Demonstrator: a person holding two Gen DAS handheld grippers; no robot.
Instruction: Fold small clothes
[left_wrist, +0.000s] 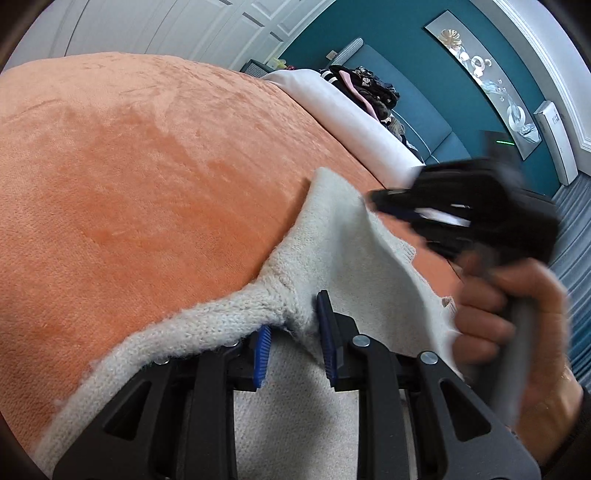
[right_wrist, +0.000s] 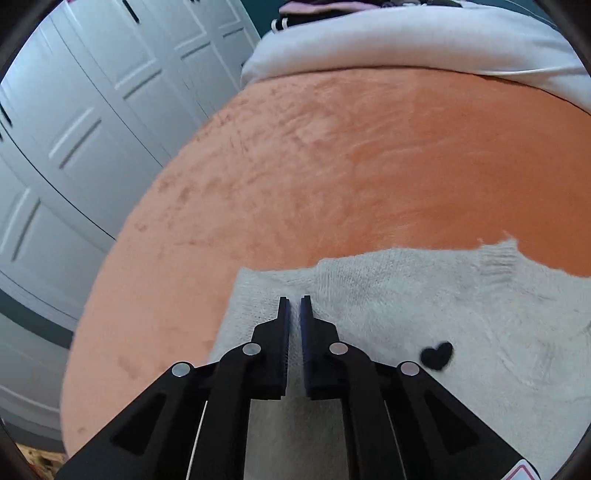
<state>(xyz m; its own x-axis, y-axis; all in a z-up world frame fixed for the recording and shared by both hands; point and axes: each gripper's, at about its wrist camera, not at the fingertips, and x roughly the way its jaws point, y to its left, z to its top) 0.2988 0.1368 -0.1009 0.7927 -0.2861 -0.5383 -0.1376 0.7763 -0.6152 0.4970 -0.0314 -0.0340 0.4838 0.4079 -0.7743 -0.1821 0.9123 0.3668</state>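
A small cream knitted sweater (left_wrist: 332, 251) lies on an orange blanket (left_wrist: 147, 166). My left gripper (left_wrist: 293, 332) holds a bunched fold of the sweater's edge between its blue pads, lifted off the blanket. My right gripper (left_wrist: 391, 203), blurred in the left wrist view, sits at the sweater's far edge with a hand on its handle. In the right wrist view the right gripper (right_wrist: 294, 306) is nearly closed over the flat sweater (right_wrist: 424, 295); no cloth shows between its pads. A small black heart (right_wrist: 437, 354) marks the sweater.
The orange blanket (right_wrist: 332, 166) covers the bed. A white sheet (left_wrist: 351, 114) lies at its far end with a pile of dark clothes (left_wrist: 369, 88) on it. White wardrobe doors (right_wrist: 92, 110) stand beside the bed. A teal wall (left_wrist: 424, 74) holds a picture.
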